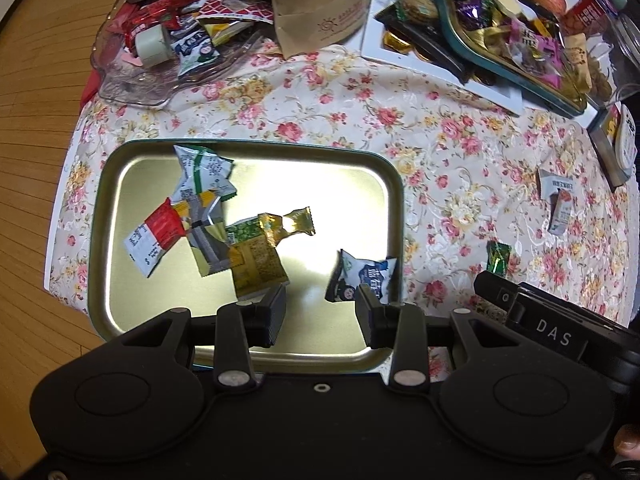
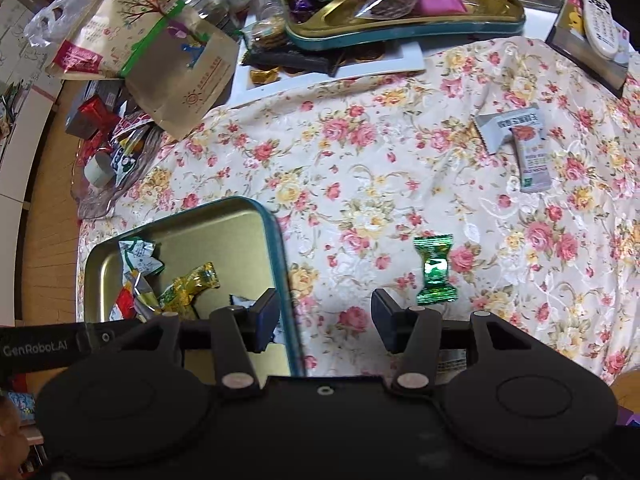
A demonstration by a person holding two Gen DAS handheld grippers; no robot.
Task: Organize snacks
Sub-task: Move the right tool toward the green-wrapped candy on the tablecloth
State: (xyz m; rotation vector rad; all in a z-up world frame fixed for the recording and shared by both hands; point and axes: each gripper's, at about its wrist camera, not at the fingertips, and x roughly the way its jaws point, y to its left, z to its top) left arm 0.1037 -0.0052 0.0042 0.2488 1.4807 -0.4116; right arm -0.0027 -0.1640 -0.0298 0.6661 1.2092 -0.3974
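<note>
**Both grippers released over tin and tablecloth**

Black fingers of the left gripper [image 1: 322, 308] stand apart above the gold tin tray [image 1: 120, 184], gripping nothing; a blue-and-white sweet [image 1: 370, 278] lies just beyond them, near a pile of wrapped snacks [image 1: 208, 232]. Right gripper [image 2: 325, 318], also released and empty, hangs over the tray's edge and the flowered table [image 2: 360, 152]. A green candy [image 2: 435, 269] lies on the cloth just beside its right finger.

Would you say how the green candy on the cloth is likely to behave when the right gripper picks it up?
The green candy looks small, so probably light. Its shiny foil may slip between the pads. The twisted ends look floppy, so gripping the middle seems safer.
</note>
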